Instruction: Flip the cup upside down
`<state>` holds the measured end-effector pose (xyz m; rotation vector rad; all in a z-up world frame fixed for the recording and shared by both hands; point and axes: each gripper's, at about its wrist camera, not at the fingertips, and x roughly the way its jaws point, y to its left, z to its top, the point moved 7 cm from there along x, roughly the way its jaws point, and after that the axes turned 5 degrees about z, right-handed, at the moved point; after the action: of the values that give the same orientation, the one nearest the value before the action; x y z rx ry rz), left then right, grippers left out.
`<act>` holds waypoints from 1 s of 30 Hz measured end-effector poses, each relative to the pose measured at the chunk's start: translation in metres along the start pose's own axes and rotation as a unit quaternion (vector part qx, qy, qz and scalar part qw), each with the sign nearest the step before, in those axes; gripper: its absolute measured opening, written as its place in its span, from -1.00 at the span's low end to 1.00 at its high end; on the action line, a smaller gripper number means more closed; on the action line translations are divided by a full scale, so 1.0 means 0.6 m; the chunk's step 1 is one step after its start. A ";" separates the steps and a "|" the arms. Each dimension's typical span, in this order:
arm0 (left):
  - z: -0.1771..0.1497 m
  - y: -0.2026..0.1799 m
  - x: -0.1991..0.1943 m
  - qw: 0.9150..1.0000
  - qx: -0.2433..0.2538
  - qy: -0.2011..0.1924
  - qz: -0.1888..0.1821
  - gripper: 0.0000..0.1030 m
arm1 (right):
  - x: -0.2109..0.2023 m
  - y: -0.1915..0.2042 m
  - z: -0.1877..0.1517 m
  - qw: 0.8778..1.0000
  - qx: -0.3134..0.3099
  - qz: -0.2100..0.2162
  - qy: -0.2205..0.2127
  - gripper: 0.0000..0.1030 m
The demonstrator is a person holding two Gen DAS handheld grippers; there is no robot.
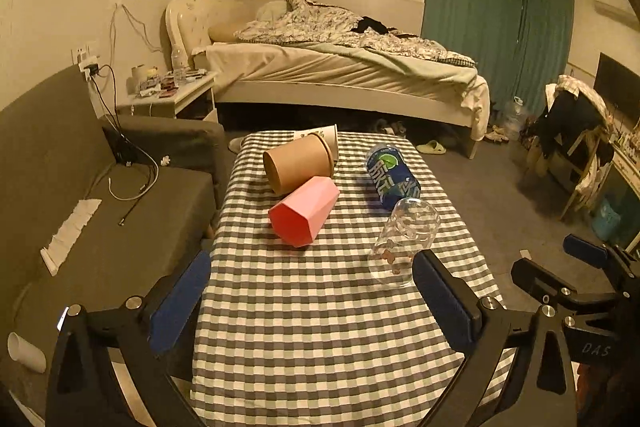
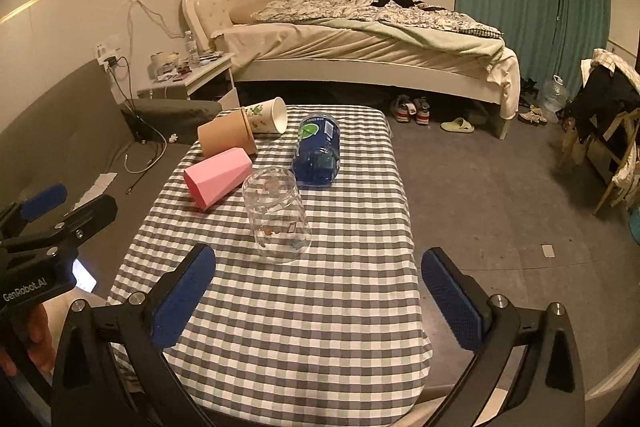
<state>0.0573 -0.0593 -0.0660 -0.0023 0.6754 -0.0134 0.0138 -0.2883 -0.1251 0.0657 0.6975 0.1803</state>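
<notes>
A clear glass cup (image 1: 404, 241) (image 2: 277, 214) stands upside down on the checked tablecloth (image 1: 320, 307) (image 2: 320, 287), mouth down. A pink faceted cup (image 1: 303, 211) (image 2: 218, 177), a brown paper cup (image 1: 298, 165) (image 2: 226, 137) and a white printed paper cup (image 1: 324, 139) (image 2: 266, 115) lie on their sides. A blue cup (image 1: 392, 175) (image 2: 317, 155) also lies on its side. My left gripper (image 1: 312, 303) is open and empty, near the table's front. My right gripper (image 2: 318, 295) is open and empty, just in front of the glass cup.
A grey sofa (image 1: 80, 207) stands left of the table. A bed (image 1: 340, 67) and a nightstand (image 1: 168, 95) are behind. A chair with clothes (image 1: 576, 131) stands at the right. Open floor lies right of the table.
</notes>
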 end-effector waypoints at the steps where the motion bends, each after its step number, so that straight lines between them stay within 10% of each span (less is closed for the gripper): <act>1: -0.002 0.001 -0.001 1.000 0.001 0.001 -0.001 1.00 | -0.001 0.000 0.000 1.000 0.000 -0.001 0.000 0.99; 30: -0.010 0.007 -0.009 1.000 0.003 0.003 -0.001 1.00 | 0.000 0.001 -0.007 1.000 -0.002 -0.008 0.007 0.99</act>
<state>0.0495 -0.0551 -0.0671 0.0038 0.6806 -0.0171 0.0109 -0.2879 -0.1281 0.0552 0.7115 0.1664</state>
